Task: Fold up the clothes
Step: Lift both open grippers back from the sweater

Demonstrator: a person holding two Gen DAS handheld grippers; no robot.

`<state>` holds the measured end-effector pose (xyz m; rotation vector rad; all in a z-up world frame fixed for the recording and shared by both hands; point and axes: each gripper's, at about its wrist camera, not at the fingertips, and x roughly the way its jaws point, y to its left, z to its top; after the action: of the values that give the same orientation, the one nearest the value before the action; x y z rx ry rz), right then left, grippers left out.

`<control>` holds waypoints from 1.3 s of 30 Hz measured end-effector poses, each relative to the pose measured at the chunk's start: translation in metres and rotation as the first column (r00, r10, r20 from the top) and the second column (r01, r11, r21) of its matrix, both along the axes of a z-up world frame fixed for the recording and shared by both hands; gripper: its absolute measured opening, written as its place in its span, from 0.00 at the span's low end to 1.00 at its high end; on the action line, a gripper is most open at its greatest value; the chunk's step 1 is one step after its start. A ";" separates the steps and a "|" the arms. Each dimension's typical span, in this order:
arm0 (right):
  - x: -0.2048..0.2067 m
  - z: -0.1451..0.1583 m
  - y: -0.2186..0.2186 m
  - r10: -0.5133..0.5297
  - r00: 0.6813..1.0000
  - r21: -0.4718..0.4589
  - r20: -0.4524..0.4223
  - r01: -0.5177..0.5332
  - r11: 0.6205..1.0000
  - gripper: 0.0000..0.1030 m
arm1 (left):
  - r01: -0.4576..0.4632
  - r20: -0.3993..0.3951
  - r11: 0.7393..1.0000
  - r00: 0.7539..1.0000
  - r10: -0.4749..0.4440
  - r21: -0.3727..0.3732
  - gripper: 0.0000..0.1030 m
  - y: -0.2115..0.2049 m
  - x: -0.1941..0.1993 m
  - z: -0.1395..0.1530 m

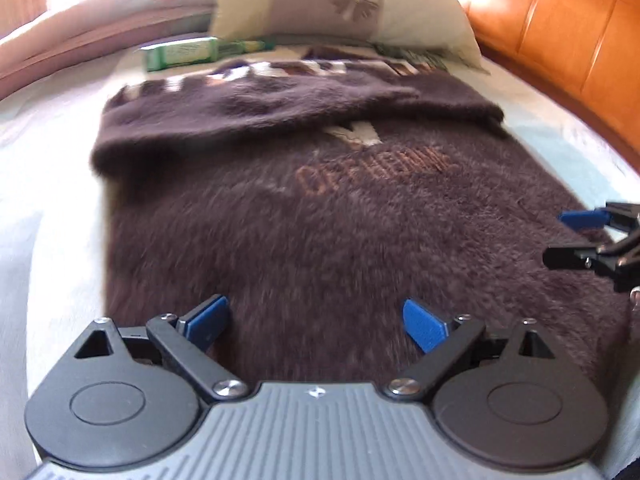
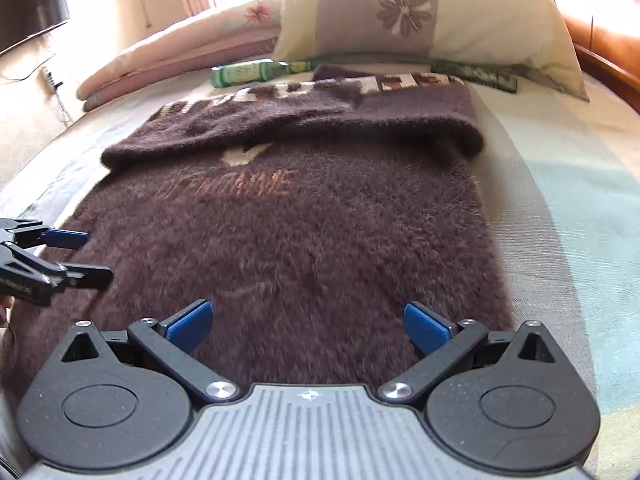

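**Both tongs held wide above a half-folded brown sweater**

A fuzzy dark-brown sweater (image 2: 280,248) is spread flat on the bed (image 2: 560,208), its lettered front facing up. Its far part is already turned back toward the near side, so that a thick folded band (image 2: 296,128) is laid across the garment, just short of the pillow (image 2: 440,28). A green box (image 2: 244,74) is seen lying between the pillow and the sweater's far edge, apart from the work.

The left tongs (image 1: 316,320) are held spread wide over the near part of the sweater, toward its left side, and nothing is gripped between the blue pads (image 1: 208,316). The right tongs (image 2: 308,322) are likewise held well apart over the near part, toward the right side, and no fabric is pinched by them either. Each tool is caught at the edge of the other's view, side by side above the cloth.

The placement is judged to be deliberate: one tool is stationed toward each side so that the near hem can be taken at two points and lifted evenly, without the soft knit sagging in the middle. The wide opening is presumably kept so that the thick pile can be admitted between the pads. The fold is judged to be partly done, with a further lengthwise fold still needed.

Whether the pads are touching the pile cannot be told, as the near cloth is blurred.
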<state>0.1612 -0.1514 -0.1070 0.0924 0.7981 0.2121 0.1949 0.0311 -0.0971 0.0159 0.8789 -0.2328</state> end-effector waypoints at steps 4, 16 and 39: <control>-0.011 -0.005 0.010 0.043 0.999 -0.093 0.009 -0.042 0.995 1.00 | -0.029 0.010 0.999 1.000 0.029 -0.031 0.92 0.008 -0.025 0.003; -0.028 -0.011 0.014 0.047 0.997 -0.138 0.053 -0.040 0.990 1.00 | -0.106 0.142 0.993 0.983 0.113 -0.055 0.92 0.056 0.047 0.057; -0.026 -0.008 0.013 0.080 0.996 -0.150 0.042 -0.073 0.986 1.00 | -0.044 0.175 0.999 0.983 0.049 -0.030 0.92 0.056 0.068 0.056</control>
<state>0.1354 -0.1382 -0.1148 -0.0834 0.7682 0.2260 0.2630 0.0867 -0.0415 -0.0081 0.6994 -0.1960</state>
